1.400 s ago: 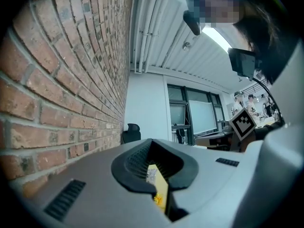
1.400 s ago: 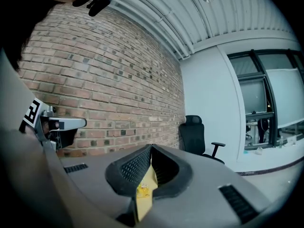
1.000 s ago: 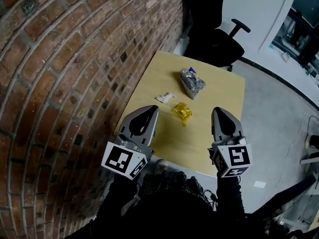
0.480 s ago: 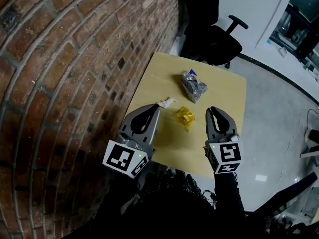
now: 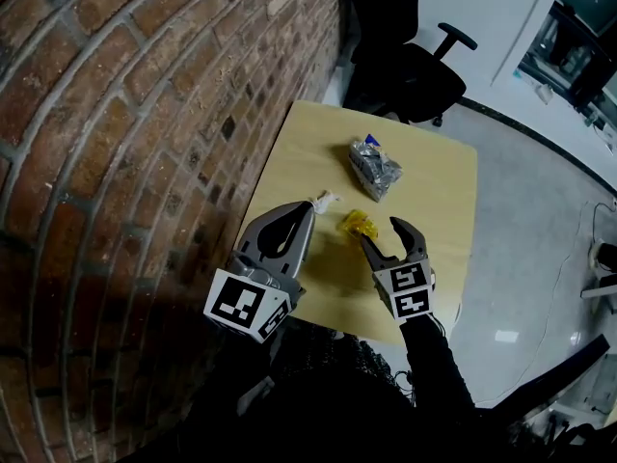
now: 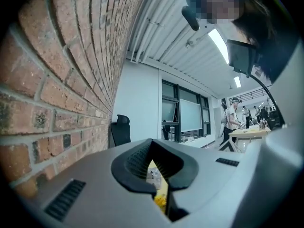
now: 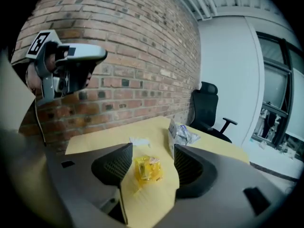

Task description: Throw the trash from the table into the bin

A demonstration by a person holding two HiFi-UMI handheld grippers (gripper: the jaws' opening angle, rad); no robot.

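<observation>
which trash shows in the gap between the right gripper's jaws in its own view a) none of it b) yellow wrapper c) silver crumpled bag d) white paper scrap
B: the yellow wrapper lies framed between the jaws of the right gripper, which have just been opening and do not touch it.

- Yellow wrapper [image 5: 353, 222]: near edge hidden behind the right claw's [image 5: 383, 235] tip.
- White scrap [image 5: 326, 199]: partly covered by the left claw's [image 5: 306, 209] tip.
- Silver packet [image 5: 374, 165] beyond both claws: print too small to read.
</observation>
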